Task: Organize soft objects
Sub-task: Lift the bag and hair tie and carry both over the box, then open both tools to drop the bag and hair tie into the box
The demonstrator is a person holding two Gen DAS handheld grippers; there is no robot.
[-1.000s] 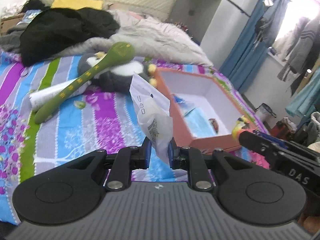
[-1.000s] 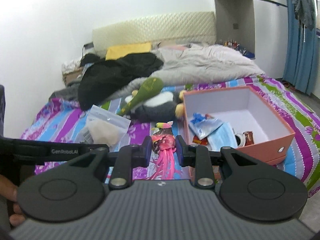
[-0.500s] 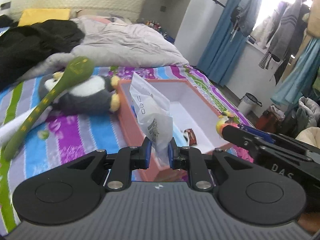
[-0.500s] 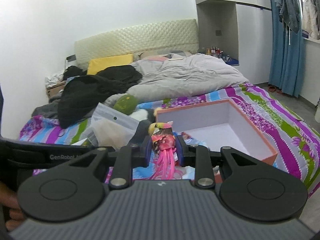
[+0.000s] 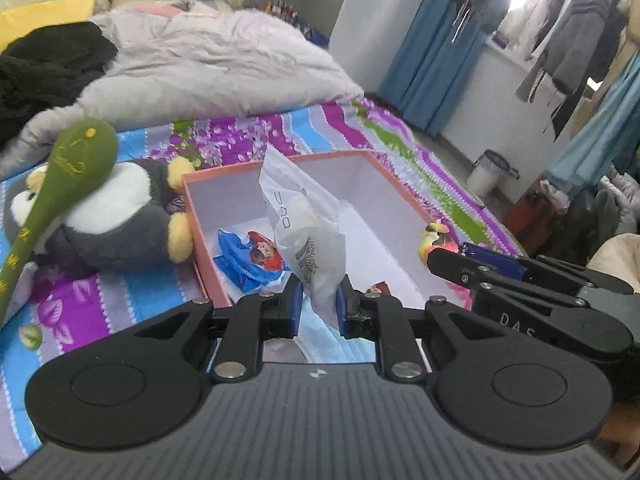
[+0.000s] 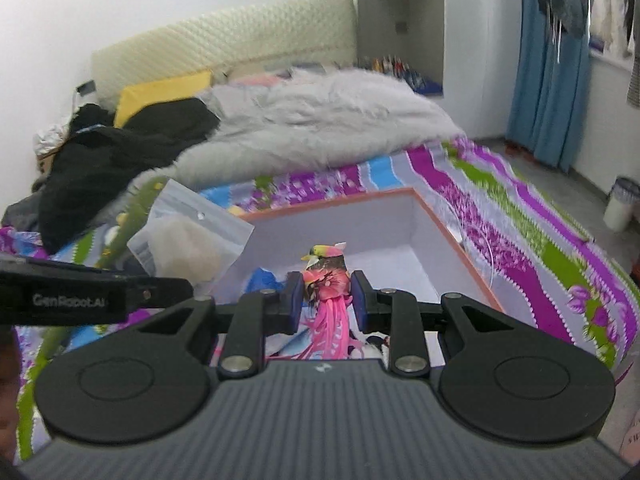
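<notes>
My left gripper (image 5: 318, 306) is shut on a clear plastic zip bag (image 5: 306, 224) and holds it over the near part of an open orange box (image 5: 224, 174) with a white inside. My right gripper (image 6: 326, 300) is shut on a pink toy bird (image 6: 330, 300) with long pink tail feathers, also over the box (image 6: 452, 236). The bag also shows in the right wrist view (image 6: 188, 236). The bird shows in the left wrist view (image 5: 434, 240). A blue packet (image 5: 248, 260) lies in the box.
A grey and white penguin plush (image 5: 116, 212) lies left of the box with a long green plush (image 5: 60, 176) across it. A grey blanket (image 5: 208, 68) and black clothes (image 5: 36, 72) lie behind. A small bin (image 5: 490, 174) stands on the floor.
Both grippers have moved forward and over the box, each still holding its object. The box now fills the middle of both views.
</notes>
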